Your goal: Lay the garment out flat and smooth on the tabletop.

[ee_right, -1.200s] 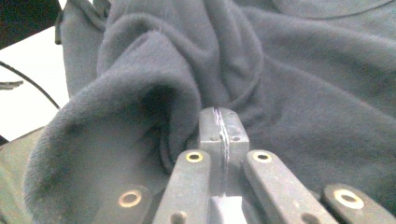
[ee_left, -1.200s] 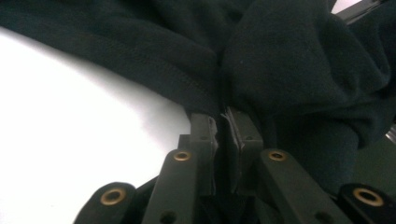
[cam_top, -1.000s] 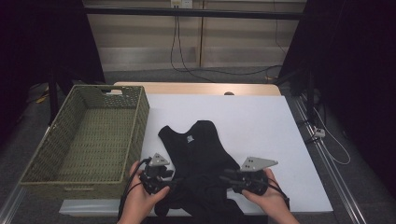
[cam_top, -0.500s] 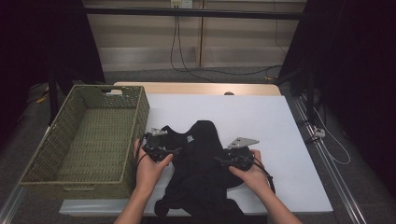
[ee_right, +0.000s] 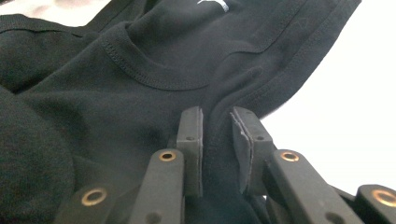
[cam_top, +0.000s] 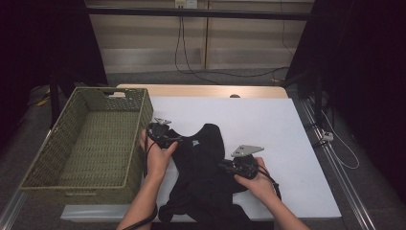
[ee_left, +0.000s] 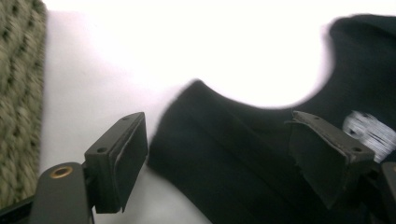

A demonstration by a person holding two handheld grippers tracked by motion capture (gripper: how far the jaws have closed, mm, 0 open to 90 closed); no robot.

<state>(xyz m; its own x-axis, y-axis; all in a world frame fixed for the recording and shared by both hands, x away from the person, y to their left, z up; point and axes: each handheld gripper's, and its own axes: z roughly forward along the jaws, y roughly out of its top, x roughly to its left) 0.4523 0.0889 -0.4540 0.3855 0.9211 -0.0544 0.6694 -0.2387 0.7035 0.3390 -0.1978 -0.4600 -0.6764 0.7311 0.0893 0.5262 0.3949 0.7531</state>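
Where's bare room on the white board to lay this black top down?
Free: the white board beyond and right of the black cotton tank top, up to its far edge, and inside the green woven basket. Crowded: the near edge, with both hands, left gripper and right gripper.

In the high view the black garment point(cam_top: 206, 172) runs off the bottom edge nearest the person, so its lower hem is cut off, and the small white mark near its neckline is too small to read. The right hand point(cam_top: 261, 179) lies over part of the garment and hides the cloth beneath it. In the left gripper view the garment is blurred, its white print is a smear beside the right-hand finger, and the woven basket point(ee_left: 18, 93) left of the garment is cropped by the picture's edge. In the right gripper view the garment fold between the fingers point(ee_right: 191, 140) disappears behind them, so how far it reaches in cannot be told.
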